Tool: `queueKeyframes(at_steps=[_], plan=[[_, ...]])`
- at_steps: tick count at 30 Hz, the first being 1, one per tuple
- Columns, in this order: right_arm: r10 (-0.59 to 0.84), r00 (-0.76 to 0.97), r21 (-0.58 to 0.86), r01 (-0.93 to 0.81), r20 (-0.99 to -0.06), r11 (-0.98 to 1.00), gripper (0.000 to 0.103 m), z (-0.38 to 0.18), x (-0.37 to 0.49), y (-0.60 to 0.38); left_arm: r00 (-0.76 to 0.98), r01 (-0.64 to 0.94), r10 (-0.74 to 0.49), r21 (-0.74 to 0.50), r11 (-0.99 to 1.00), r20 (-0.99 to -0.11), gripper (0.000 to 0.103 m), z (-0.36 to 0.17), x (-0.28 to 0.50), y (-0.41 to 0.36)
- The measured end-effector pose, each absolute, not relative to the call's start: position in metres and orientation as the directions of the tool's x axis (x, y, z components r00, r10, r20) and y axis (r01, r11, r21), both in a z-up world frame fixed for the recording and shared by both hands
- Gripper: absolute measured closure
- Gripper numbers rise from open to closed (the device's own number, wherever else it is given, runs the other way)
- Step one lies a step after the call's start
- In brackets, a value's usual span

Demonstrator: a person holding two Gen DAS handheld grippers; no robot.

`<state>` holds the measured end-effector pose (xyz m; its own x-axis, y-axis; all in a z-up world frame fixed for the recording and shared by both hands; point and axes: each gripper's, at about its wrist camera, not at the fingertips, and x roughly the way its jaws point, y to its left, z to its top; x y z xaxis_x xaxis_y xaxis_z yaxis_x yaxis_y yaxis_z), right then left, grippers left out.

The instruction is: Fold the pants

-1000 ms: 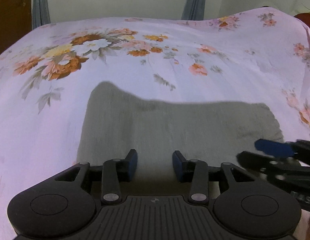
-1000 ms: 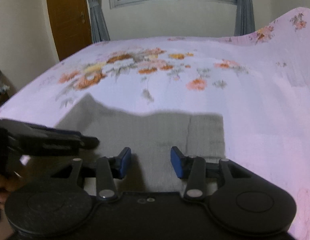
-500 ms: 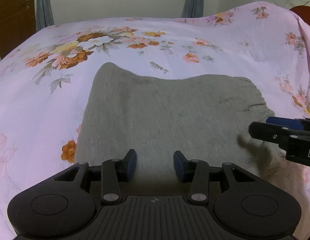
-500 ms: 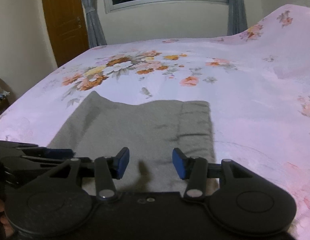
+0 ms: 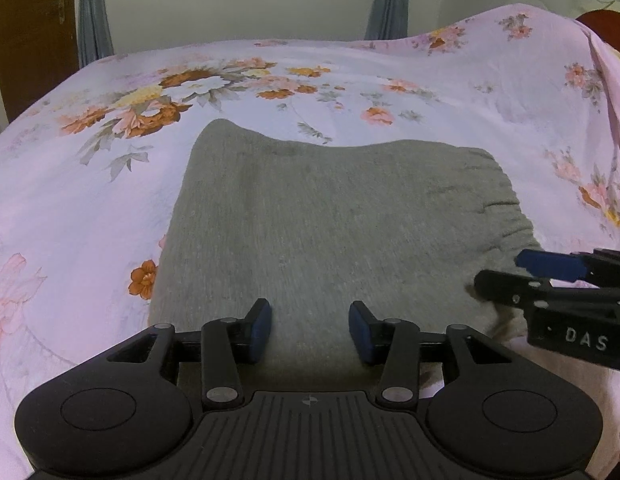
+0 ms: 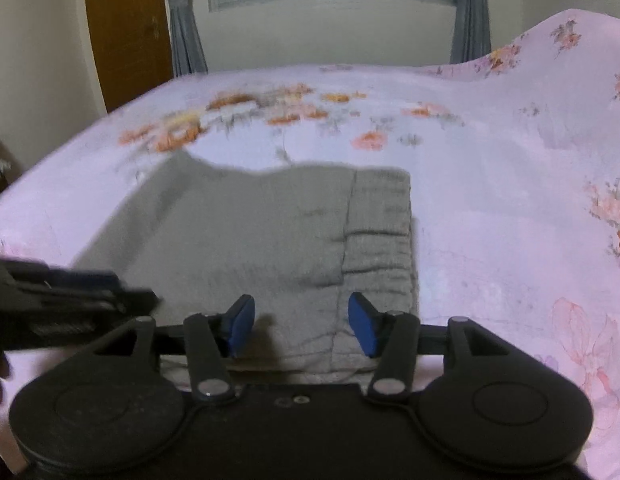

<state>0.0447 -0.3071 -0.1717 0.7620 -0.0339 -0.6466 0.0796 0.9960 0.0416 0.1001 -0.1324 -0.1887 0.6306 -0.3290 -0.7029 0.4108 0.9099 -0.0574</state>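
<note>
**Near edge of the pants lying out of sight**

The near edge of the grey pants [image 5: 334, 224] is hiding behind the body of the left claw [image 5: 309, 325], so how it is lying cannot be told. In the right wrist view, the right claw [image 6: 301, 328] is likewise covering the near edge. That view is blurring the floral print on the bed [image 6: 510, 200] and the left claw at the left edge, where the frame is cutting it off. In the left wrist view, the frame's right edge is cutting off the right claw. A hand at that view's right edge is showing only as a sliver.
</note>
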Motion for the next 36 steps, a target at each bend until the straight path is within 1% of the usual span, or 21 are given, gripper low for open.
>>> queueKeyframes(at_steps=[2, 5, 7, 8, 9, 13, 22, 28, 31, 33, 34, 36], plan=[[-0.029, 0.771, 0.063, 0.090, -0.636, 0.994, 0.051, -0.164, 0.043, -0.307, 0.635, 0.411, -0.330, -0.056, 0.910, -0.698, 0.058, -0.186, 0.096, -0.132], [-0.042, 0.806, 0.064, 0.099, -0.591, 0.993, 0.051, -0.153, 0.034, -0.306, 0.649, 0.410, -0.335, -0.058, 0.910, -0.683, 0.058, -0.182, 0.090, -0.129], [-0.066, 0.792, 0.023, 0.100, -0.606, 0.995, 0.051, -0.159, 0.033, -0.305, 0.650, 0.413, -0.335, -0.053, 0.909, -0.682, 0.058, -0.184, 0.087, -0.129], [-0.066, 0.774, 0.020, 0.101, -0.630, 0.995, 0.051, -0.168, 0.034, -0.307, 0.650, 0.416, -0.338, -0.053, 0.908, -0.681, 0.058, -0.186, 0.086, -0.128], [-0.063, 0.770, 0.027, 0.103, -0.635, 0.994, 0.051, -0.174, 0.033, -0.309, 0.646, 0.416, -0.340, -0.058, 0.908, -0.683, 0.058, -0.189, 0.086, -0.128], [-0.080, 0.781, 0.000, 0.102, -0.619, 0.995, 0.050, -0.180, 0.030, -0.304, 0.651, 0.415, -0.336, -0.052, 0.908, -0.681, 0.058, -0.190, 0.084, -0.130], [-0.062, 0.785, 0.039, 0.109, -0.616, 0.993, 0.048, -0.184, 0.029, -0.310, 0.648, 0.416, -0.343, -0.061, 0.907, -0.681, 0.057, -0.192, 0.082, -0.132], [-0.054, 0.774, 0.020, 0.085, -0.631, 0.996, 0.047, -0.174, 0.032, -0.307, 0.646, 0.418, -0.342, -0.059, 0.907, -0.682, 0.054, -0.192, 0.083, -0.132], [-0.044, 0.795, 0.063, 0.103, -0.606, 0.993, 0.047, -0.161, 0.030, -0.311, 0.646, 0.418, -0.339, -0.054, 0.907, -0.684, 0.054, -0.189, 0.083, -0.133], [-0.056, 0.808, 0.066, 0.116, -0.586, 0.991, 0.047, -0.156, 0.028, -0.311, 0.652, 0.420, -0.336, -0.045, 0.907, -0.679, 0.054, -0.186, 0.081, -0.133], [-0.064, 0.808, 0.056, 0.119, -0.586, 0.991, 0.047, -0.157, 0.028, -0.311, 0.655, 0.420, -0.334, -0.041, 0.907, -0.678, 0.054, -0.186, 0.081, -0.133], [-0.073, 0.783, 0.038, 0.122, -0.618, 0.992, 0.047, -0.167, 0.032, -0.312, 0.655, 0.420, -0.334, -0.040, 0.906, -0.678, 0.054, -0.186, 0.080, -0.134]])
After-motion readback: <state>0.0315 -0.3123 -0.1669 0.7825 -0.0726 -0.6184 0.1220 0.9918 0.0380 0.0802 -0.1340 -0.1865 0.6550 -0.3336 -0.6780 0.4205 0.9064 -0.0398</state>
